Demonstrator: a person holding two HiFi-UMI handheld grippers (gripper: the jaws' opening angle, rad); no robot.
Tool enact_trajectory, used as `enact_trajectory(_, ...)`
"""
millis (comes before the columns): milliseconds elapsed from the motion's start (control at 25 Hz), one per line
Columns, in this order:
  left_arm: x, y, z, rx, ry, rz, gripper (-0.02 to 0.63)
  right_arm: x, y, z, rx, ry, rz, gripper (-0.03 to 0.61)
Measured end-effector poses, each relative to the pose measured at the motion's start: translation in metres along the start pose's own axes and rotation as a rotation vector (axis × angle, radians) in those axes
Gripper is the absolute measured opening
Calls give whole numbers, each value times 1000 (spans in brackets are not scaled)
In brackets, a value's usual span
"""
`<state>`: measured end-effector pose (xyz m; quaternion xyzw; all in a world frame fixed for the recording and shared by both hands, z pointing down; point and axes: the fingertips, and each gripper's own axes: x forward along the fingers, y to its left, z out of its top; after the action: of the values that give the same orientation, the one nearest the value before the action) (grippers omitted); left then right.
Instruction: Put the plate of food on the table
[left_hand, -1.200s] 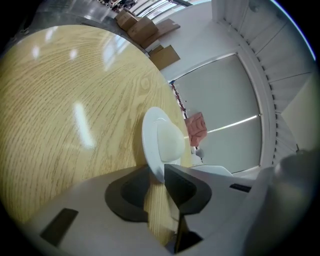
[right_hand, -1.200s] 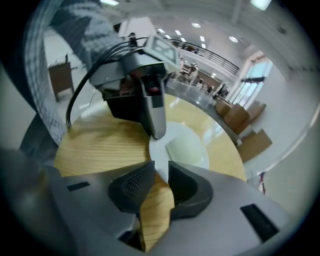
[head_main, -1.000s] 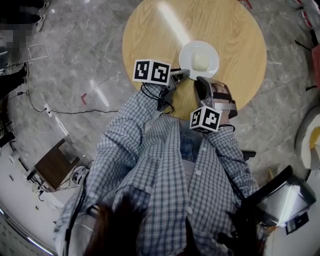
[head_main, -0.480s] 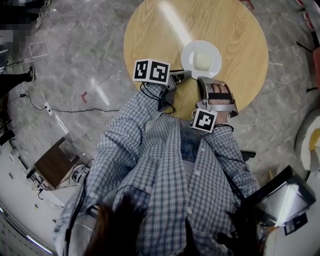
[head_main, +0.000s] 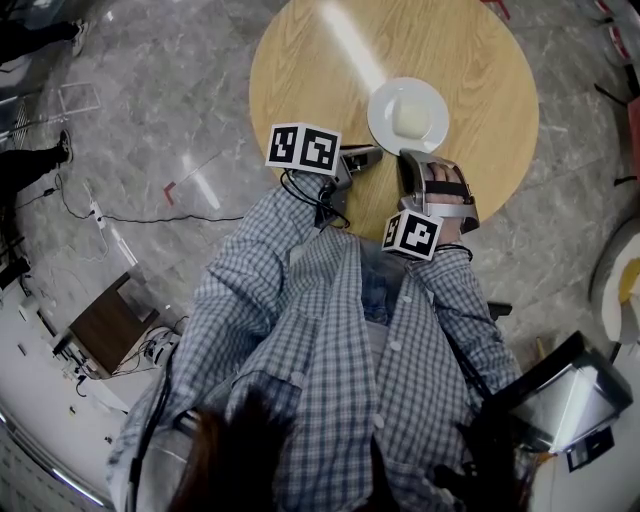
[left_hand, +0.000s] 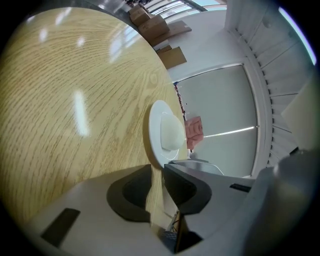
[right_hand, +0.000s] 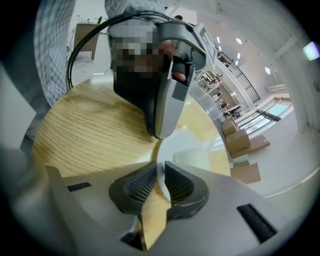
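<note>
A white plate (head_main: 381, 112) with a pale block of food (head_main: 410, 117) rests on the near part of the round wooden table (head_main: 330, 70). My right gripper (head_main: 408, 154) is shut on the plate's near rim; the right gripper view shows the white plate's rim (right_hand: 174, 146) running in between the jaws of the right gripper (right_hand: 159, 175). My left gripper (head_main: 371, 154) hovers just left of the plate, apart from it. In the left gripper view the jaws of the left gripper (left_hand: 157, 168) stand a narrow gap apart with only wood between them, and the plate (left_hand: 154, 125) lies just beyond.
Marble floor surrounds the table. A cable (head_main: 150, 220) trails at the left and a brown box (head_main: 108, 330) sits lower left. Dark equipment (head_main: 550, 400) stands at lower right. The table's far half is bare wood.
My right gripper and the plate have slid a little farther onto the table, up and to the right in the head view. The left gripper has barely moved.
</note>
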<state>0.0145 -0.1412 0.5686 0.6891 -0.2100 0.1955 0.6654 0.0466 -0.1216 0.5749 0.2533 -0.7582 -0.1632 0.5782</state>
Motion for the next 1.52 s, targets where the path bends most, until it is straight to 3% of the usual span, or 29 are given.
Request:
enact_trajectory(200,1,0,2,8,4,5,78,2,0,1,136,-34,76,49)
enact_trajectory(360,2,3,-2,20,9,14,78,-2,2,7,270,-88,139,109)
enact_trajectory(560,0,-9,-1,81,-4,-42,77,-13,-19,14,492,-184,115,120)
enact_trajectory(680,-3,-22,8,156,-83,-73,18,-21,-33,9,663,-251,114,118)
enact_trajectory(800,-7,-31,16,251,-159,-63,8,-29,-50,3,813,-298,70,6)
enact_trajectory(1000,-26,-57,21,438,-242,-17,8,-56,-78,3,1051,-377,26,6)
enact_trajectory(1520,-64,-139,12,738,-449,63,8,-127,-107,1,1169,-528,-95,6)
